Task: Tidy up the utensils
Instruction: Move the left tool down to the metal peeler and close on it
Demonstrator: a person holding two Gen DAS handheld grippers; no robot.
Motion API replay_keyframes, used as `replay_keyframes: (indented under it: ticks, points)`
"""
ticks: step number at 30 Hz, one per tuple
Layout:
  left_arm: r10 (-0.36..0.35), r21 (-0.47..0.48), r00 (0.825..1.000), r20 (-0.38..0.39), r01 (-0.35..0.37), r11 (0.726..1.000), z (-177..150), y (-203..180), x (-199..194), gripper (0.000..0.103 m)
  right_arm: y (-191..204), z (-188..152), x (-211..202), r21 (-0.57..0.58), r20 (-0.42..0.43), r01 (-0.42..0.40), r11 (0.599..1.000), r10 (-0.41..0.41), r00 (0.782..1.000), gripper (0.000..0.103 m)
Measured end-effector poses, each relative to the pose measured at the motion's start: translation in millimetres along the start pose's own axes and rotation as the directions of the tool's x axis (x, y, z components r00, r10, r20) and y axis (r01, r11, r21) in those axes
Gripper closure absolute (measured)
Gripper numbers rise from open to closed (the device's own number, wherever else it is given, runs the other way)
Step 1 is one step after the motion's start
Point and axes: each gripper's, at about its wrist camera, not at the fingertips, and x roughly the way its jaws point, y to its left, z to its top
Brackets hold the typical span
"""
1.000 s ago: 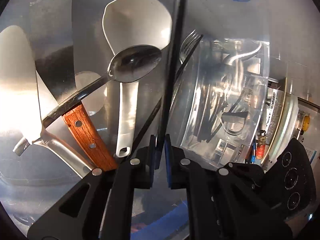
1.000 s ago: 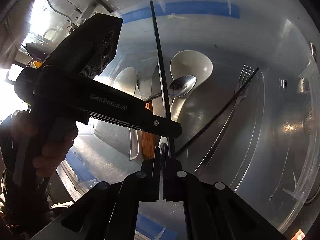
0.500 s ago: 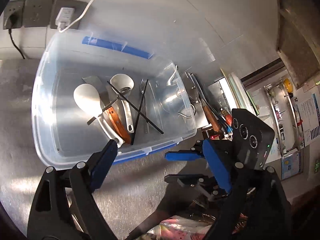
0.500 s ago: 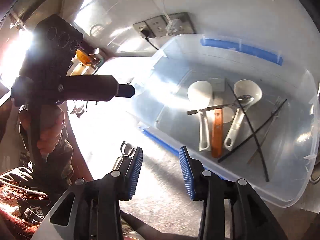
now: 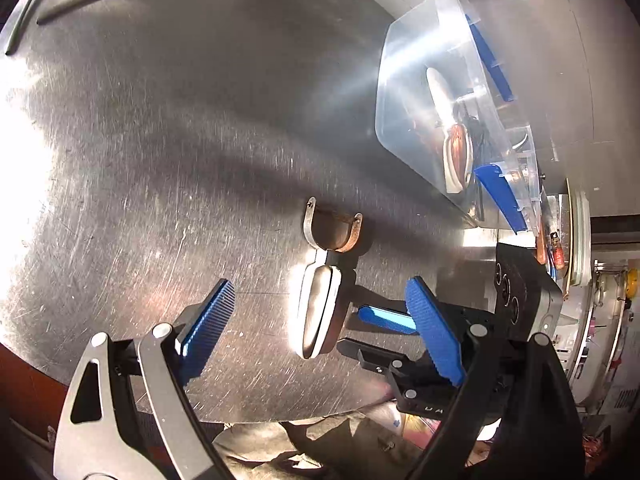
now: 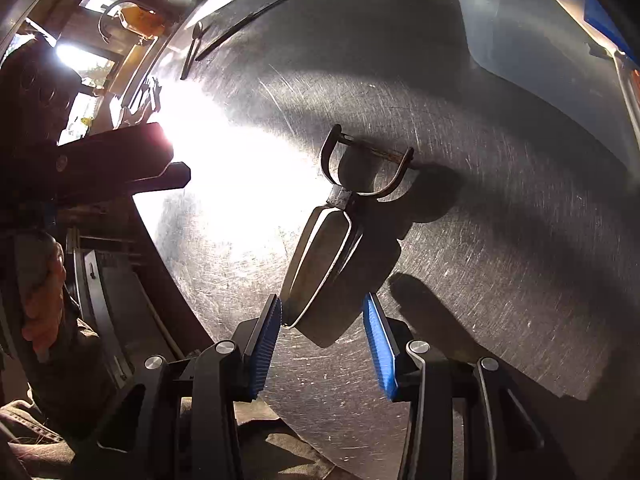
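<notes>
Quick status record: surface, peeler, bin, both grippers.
surface: scratched metal table
peeler: Y-shaped peeler lying flat on the table, blade end away from the cameras
bin: clear plastic bin on the table beyond the peeler, utensils inside
right gripper: right gripper closing, peeler handle between the pads, not yet pressed
left gripper: left gripper open, empty
</notes>
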Motion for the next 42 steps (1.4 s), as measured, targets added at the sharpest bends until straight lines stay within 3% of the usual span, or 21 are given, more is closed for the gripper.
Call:
replay_keyframes:
  ticks: [1, 6, 9, 11, 16, 19, 23, 25, 27, 29, 31, 33, 36, 38, 39, 40, 41, 42]
  points:
    - [-0.016, -0.008, 1.000, -0.010, 0.016, 1.000, 2, 4, 3, 0.020, 3, 2, 4, -0.001, 0.003, 0.023, 1.000, -0.023, 1.000, 0.059]
    - [-0.094, -0.057, 0.994, -0.047, 0.092, 0.994, 2, 15, 19, 0.020, 13, 3, 21, -0.055, 0.016, 0.169, 0.984, -0.168, 0.986, 0.085]
    - [-0.113, -0.076, 0.991, -0.076, 0.107, 0.991, 2, 17, 30, 0.020, 11, -1, 21, -0.049, 0.010, 0.166, 0.985, -0.166, 0.986, 0.093]
    - [-0.135, -0.095, 0.986, -0.098, 0.126, 0.987, 1, 18, 39, 0.020, -1, 0, 17, -0.007, -0.007, 0.135, 0.991, -0.135, 0.991, 0.099]
    - [-0.228, -0.194, 0.962, -0.152, 0.197, 0.961, -9, 21, 66, 0.020, -24, -10, 1, 0.093, -0.045, -0.029, 0.995, 0.033, 0.998, 0.099]
    - [-0.270, -0.240, 0.948, -0.167, 0.226, 0.944, -16, 23, 76, 0.020, -35, -15, -1, 0.152, -0.056, -0.123, 0.981, 0.133, 0.990, 0.099]
    - [-0.279, -0.264, 0.948, -0.152, 0.233, 0.936, -25, 23, 81, 0.020, -46, -23, 0, 0.199, -0.060, -0.209, 0.957, 0.225, 0.973, 0.099]
    - [-0.263, -0.261, 0.955, -0.134, 0.222, 0.939, -28, 20, 80, 0.029, -46, -25, 1, 0.206, -0.068, -0.232, 0.951, 0.250, 0.966, 0.099]
    - [-0.250, -0.284, 0.957, -0.148, 0.202, 0.938, -36, 22, 87, 0.062, -43, -28, 2, 0.201, -0.075, -0.261, 0.944, 0.281, 0.957, 0.102]
    - [-0.262, -0.311, 0.952, -0.155, 0.205, 0.928, -43, 28, 90, 0.081, -37, -28, 2, 0.184, -0.079, -0.284, 0.941, 0.302, 0.950, 0.102]
    - [-0.287, -0.350, 0.944, -0.163, 0.217, 0.912, -51, 30, 97, 0.087, -33, -27, 2, 0.159, -0.084, -0.267, 0.951, 0.282, 0.956, 0.102]
    - [-0.284, -0.368, 0.947, -0.153, 0.212, 0.905, -57, 26, 101, 0.087, -34, -26, 2, 0.142, -0.082, -0.198, 0.970, 0.211, 0.974, 0.102]
    - [-0.218, -0.328, 0.967, -0.134, 0.165, 0.930, -59, 15, 95, 0.087, -40, -30, -5, 0.103, -0.092, -0.109, 0.989, 0.119, 0.989, 0.102]
    - [-0.172, -0.287, 0.976, -0.137, 0.127, 0.949, -59, 5, 91, 0.084, -38, -34, -9, 0.072, -0.111, -0.094, 0.993, 0.102, 0.989, 0.090]
    - [-0.155, -0.277, 0.978, -0.137, 0.112, 0.954, -58, 3, 88, 0.073, -36, -36, -10, 0.058, -0.123, -0.089, 0.994, 0.096, 0.988, 0.085]
    - [-0.149, -0.274, 0.980, -0.134, 0.107, 0.956, -57, 2, 85, 0.065, -33, -38, -8, 0.038, -0.141, -0.078, 0.996, 0.082, 0.987, 0.072]
    - [-0.152, -0.269, 0.980, -0.129, 0.112, 0.957, -58, 0, 84, 0.050, -30, -40, -5, 0.028, -0.158, -0.071, 0.997, 0.075, 0.985, 0.066]
    - [-0.159, -0.265, 0.979, -0.125, 0.122, 0.957, -58, -1, 81, 0.048, -28, -42, -1, 0.023, -0.171, -0.067, 0.997, 0.070, 0.983, 0.066]
